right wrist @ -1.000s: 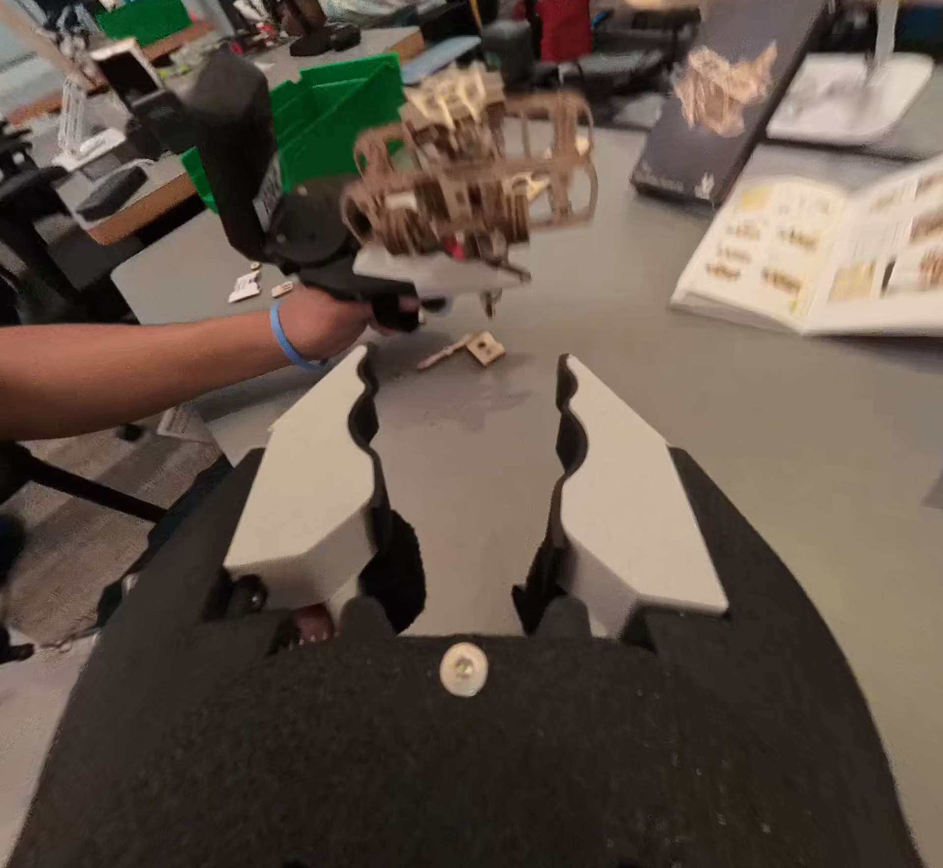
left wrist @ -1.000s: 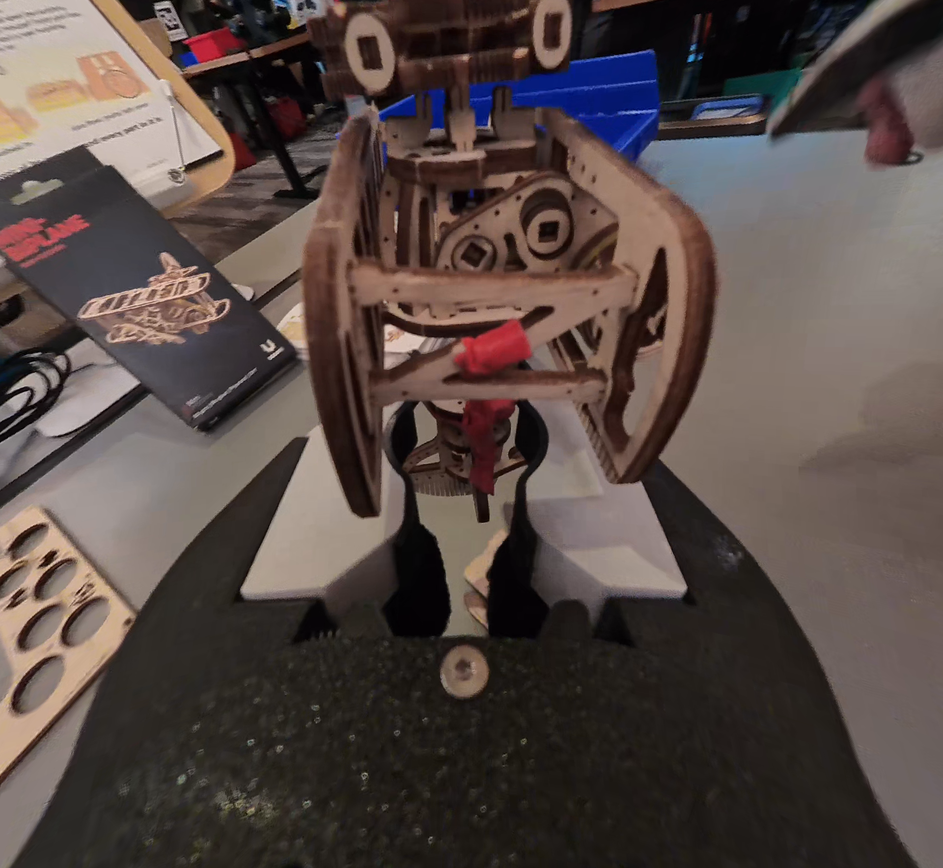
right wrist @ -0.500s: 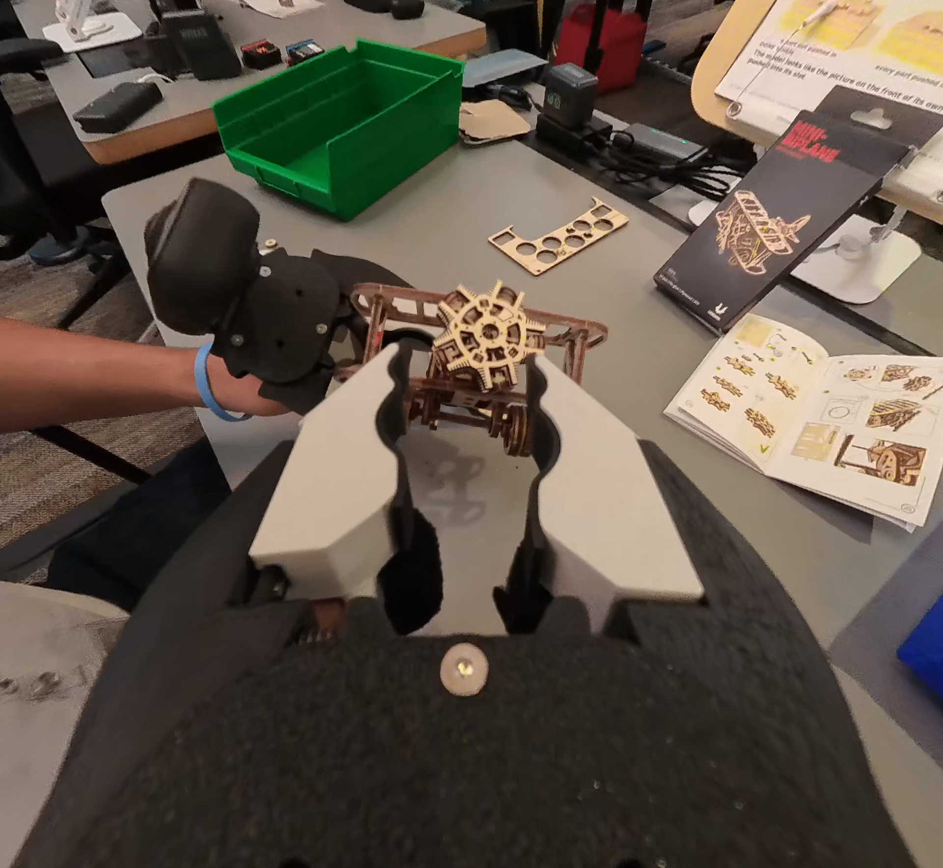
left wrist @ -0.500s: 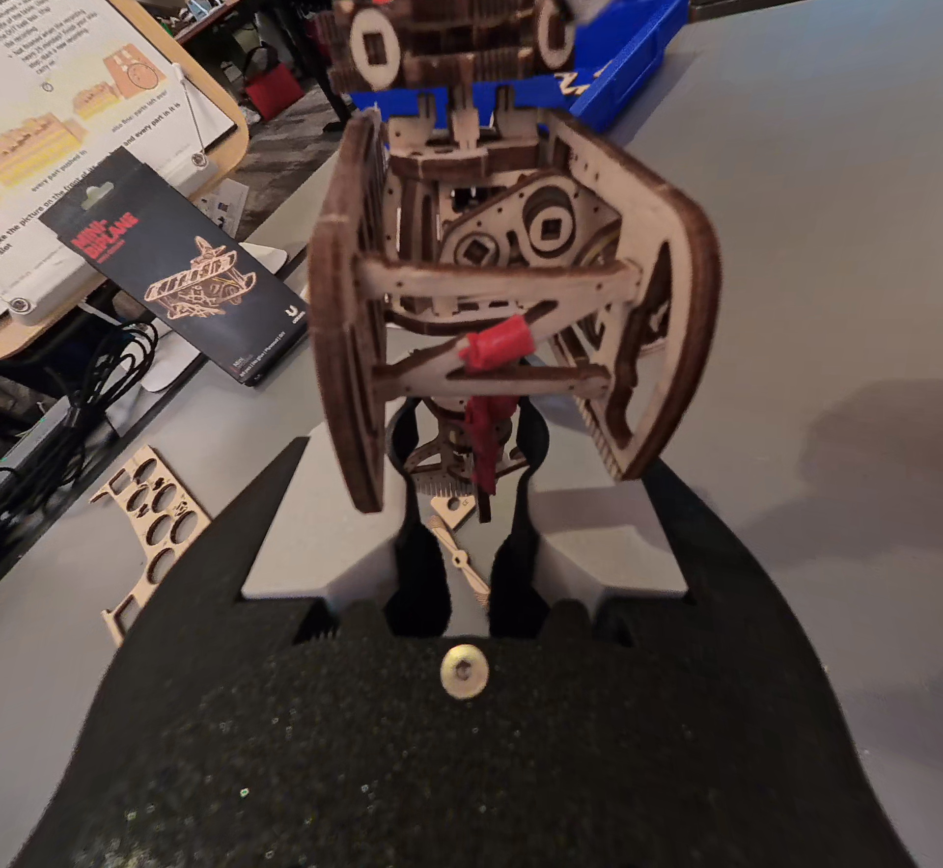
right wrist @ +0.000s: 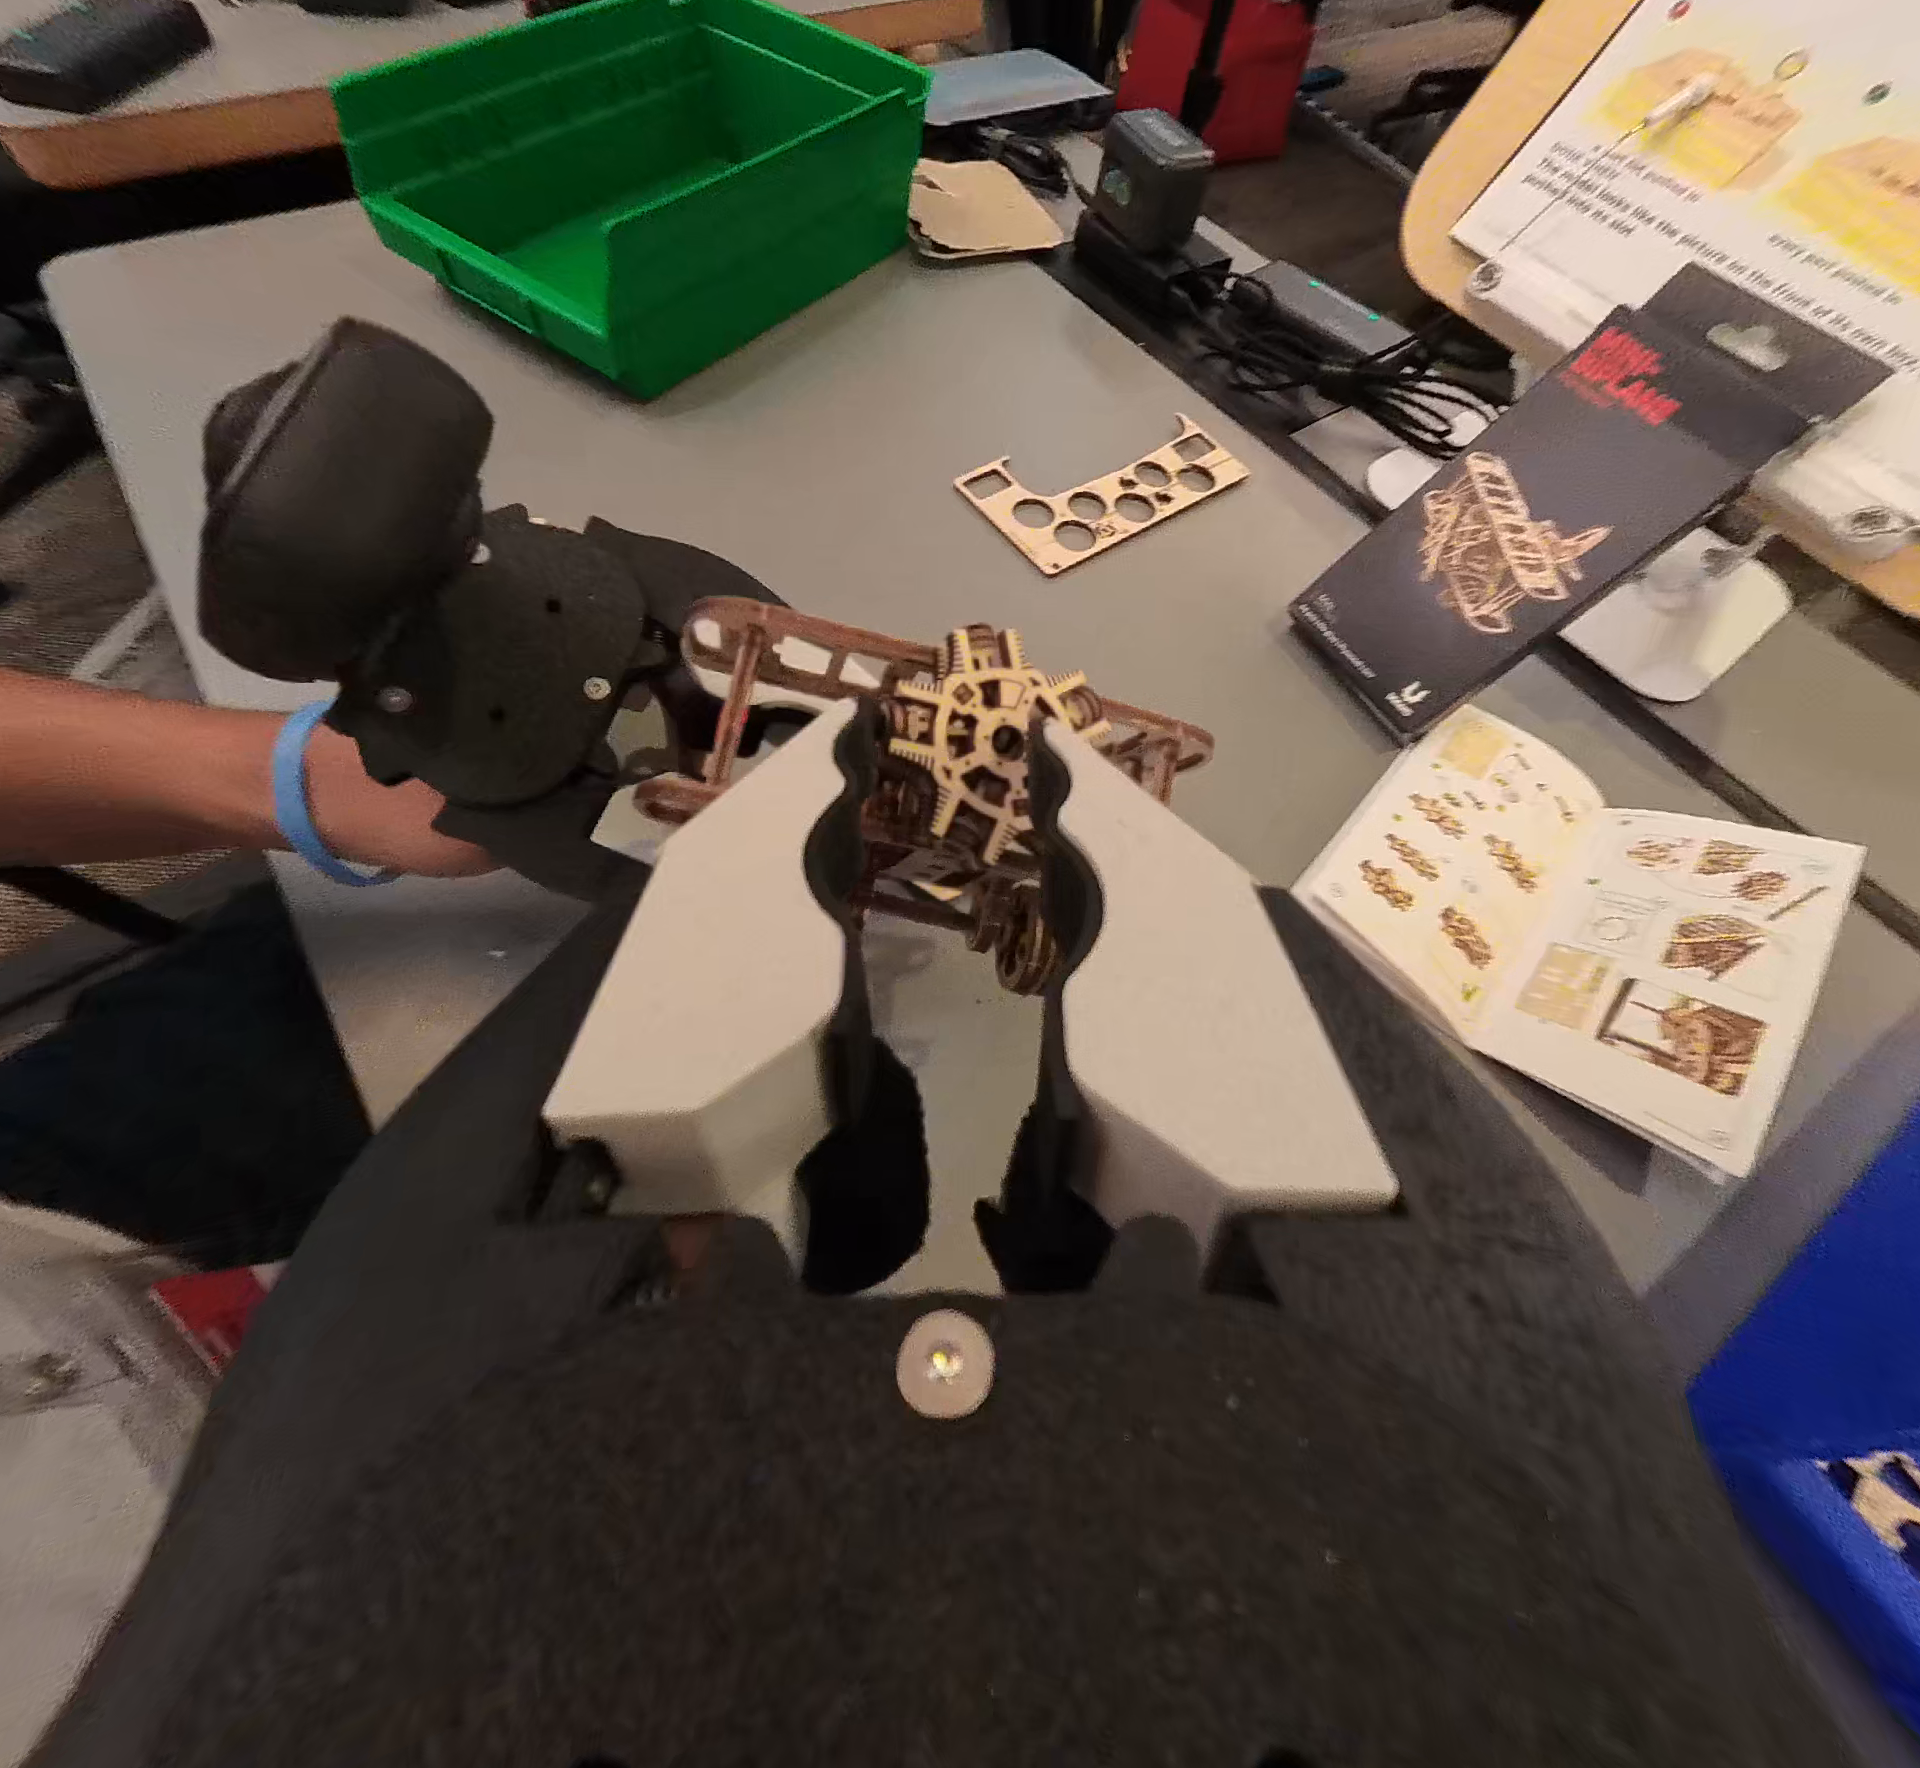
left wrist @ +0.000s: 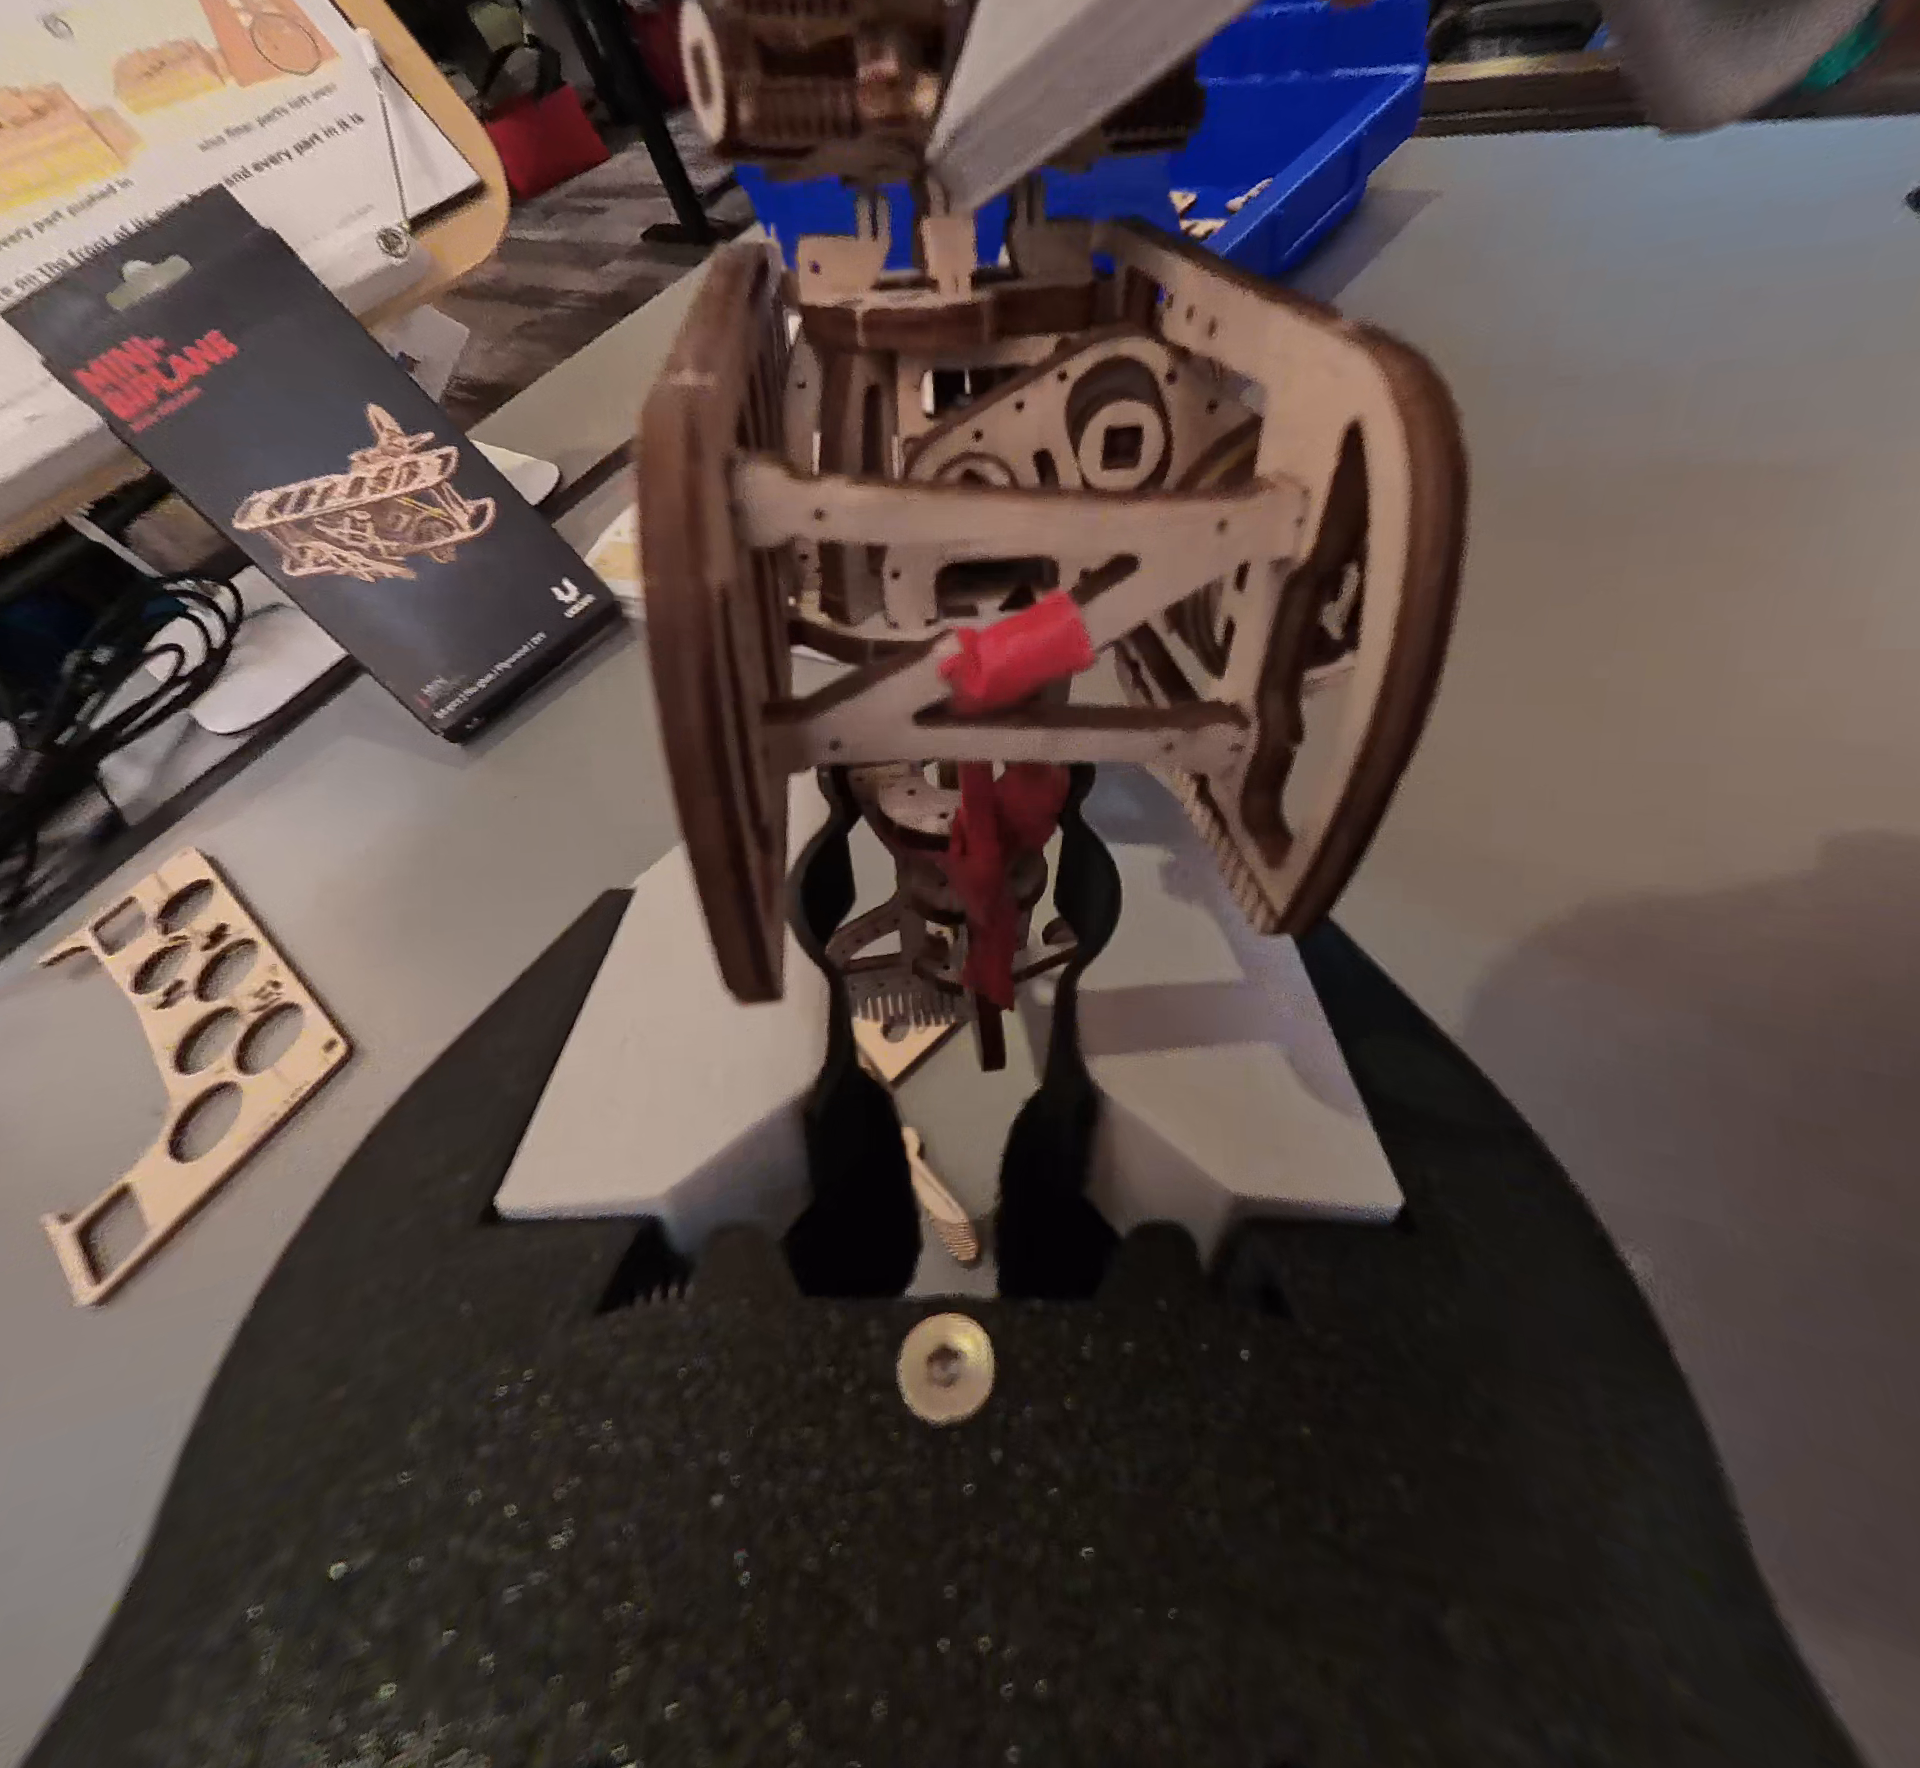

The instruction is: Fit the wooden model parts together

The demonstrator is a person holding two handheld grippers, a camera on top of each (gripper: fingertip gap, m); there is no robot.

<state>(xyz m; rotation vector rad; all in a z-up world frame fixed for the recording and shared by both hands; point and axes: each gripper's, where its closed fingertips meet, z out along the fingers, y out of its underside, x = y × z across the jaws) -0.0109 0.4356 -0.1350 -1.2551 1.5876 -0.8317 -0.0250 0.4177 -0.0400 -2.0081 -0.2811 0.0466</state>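
The wooden biplane model [left wrist: 1018, 513] fills the left wrist view, tail towards me, with a red band [left wrist: 1013, 653] on its struts. My left gripper [left wrist: 956, 897] is shut on its tail and holds it above the grey table [left wrist: 1662, 575]. In the right wrist view the model [right wrist: 810, 648] is held out from the left gripper's black body [right wrist: 499, 669]. My right gripper [right wrist: 951, 762] is closed on the star-shaped engine [right wrist: 977, 731] at the nose, one finger on each side. One of its grey fingers [left wrist: 1091, 4] covers the nose in the left wrist view.
A punched wooden sheet [right wrist: 1101, 503] and an open booklet [right wrist: 1558, 918] lie on the table. A black package card [right wrist: 1538, 544] leans at the right. A green bin [right wrist: 644, 160] stands far left, a blue bin [left wrist: 1299, 149] behind the model. Small loose parts [left wrist: 935, 1188] lie under my left gripper.
The right gripper swung round to face the model's nose, came down over it, and its jaws narrowed from wide open onto the engine. The left gripper kept its hold on the model.
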